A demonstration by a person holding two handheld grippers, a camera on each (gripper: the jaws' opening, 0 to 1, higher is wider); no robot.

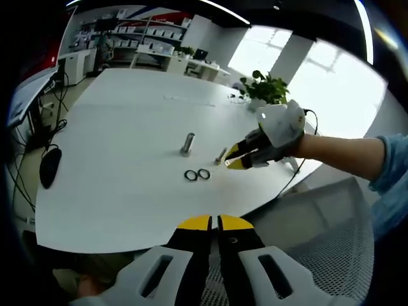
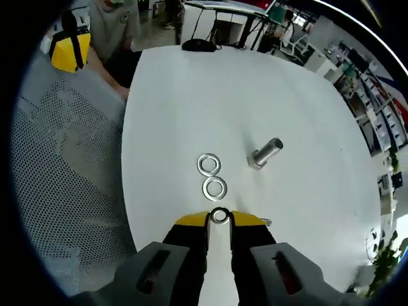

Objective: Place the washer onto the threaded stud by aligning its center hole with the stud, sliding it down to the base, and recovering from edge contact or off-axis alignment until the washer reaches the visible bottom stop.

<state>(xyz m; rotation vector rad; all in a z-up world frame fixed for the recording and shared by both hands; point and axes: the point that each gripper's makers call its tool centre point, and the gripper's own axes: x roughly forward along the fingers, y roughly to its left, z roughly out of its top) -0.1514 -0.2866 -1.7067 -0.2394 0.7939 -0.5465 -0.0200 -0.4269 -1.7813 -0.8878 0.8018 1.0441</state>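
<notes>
A short silver threaded stud point(image 1: 187, 144) point(image 2: 266, 153) stands on the white table point(image 1: 121, 121). Two loose washers point(image 1: 197, 174) point(image 2: 211, 176) lie side by side in front of it. In the right gripper view my right gripper point(image 2: 219, 220) is shut on a third washer point(image 2: 219, 215), pinched between its yellow tips just short of the loose pair. In the left gripper view it point(image 1: 231, 162) comes in from the right in a gloved hand, low over the table. My left gripper point(image 1: 215, 223) is shut and empty, back beyond the table's near edge point(image 2: 69, 48).
A small grey metal piece point(image 1: 221, 155) lies close to the right gripper's tips. A black computer mouse point(image 1: 50, 164) point(image 2: 199, 44) sits at the table's far end, a potted plant point(image 1: 264, 89) at another. A grey mesh chair point(image 2: 64, 166) stands beside the table edge.
</notes>
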